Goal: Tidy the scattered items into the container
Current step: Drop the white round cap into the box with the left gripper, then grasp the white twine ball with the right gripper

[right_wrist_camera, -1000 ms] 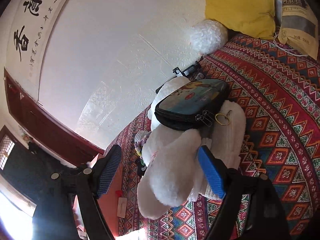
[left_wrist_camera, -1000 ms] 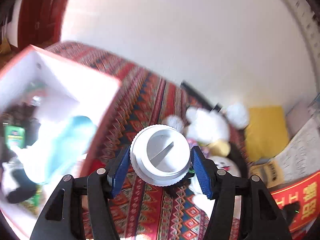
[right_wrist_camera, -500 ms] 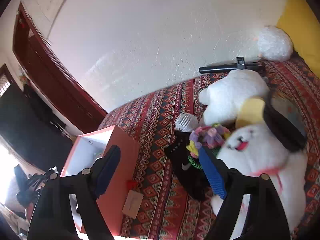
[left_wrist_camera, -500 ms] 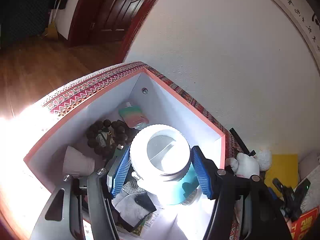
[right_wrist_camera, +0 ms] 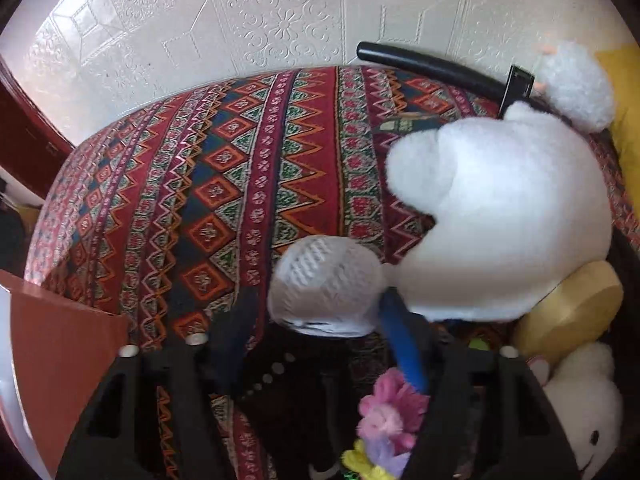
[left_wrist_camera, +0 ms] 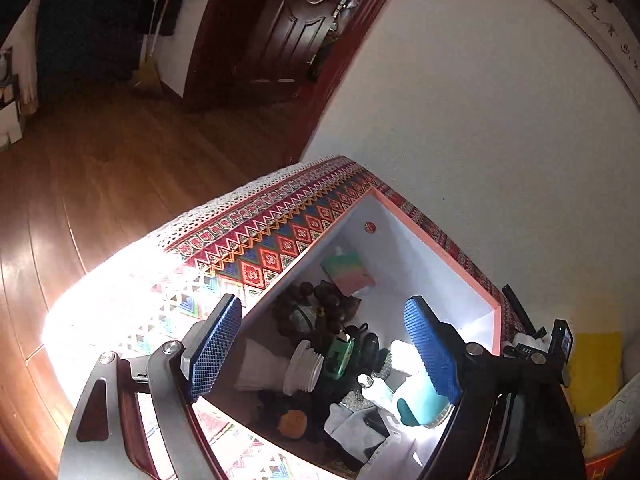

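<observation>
In the left wrist view my left gripper (left_wrist_camera: 324, 350) is open and empty above the pink box (left_wrist_camera: 440, 246) with white inside walls. The white jar (left_wrist_camera: 280, 368) lies on its side in the box among dark beads (left_wrist_camera: 316, 304), a teal bottle (left_wrist_camera: 420, 400) and other small items. In the right wrist view my right gripper (right_wrist_camera: 320, 320) is open, its blue fingers either side of a white knitted ball (right_wrist_camera: 326, 286) on the patterned bedspread (right_wrist_camera: 208, 200). A black cloth item (right_wrist_camera: 304, 392) lies under the gripper.
A large white plush toy (right_wrist_camera: 508, 216) presses against the ball's right side. A yellow round piece (right_wrist_camera: 572, 308), a small white plush (right_wrist_camera: 580, 416), a pink and yellow flower bundle (right_wrist_camera: 384, 420) and a black handle (right_wrist_camera: 436, 68) lie nearby. The box corner (right_wrist_camera: 52, 352) shows at the left.
My left gripper opened and let go of the white jar, which now lies in the box. My right gripper moved down to the white knitted ball.
</observation>
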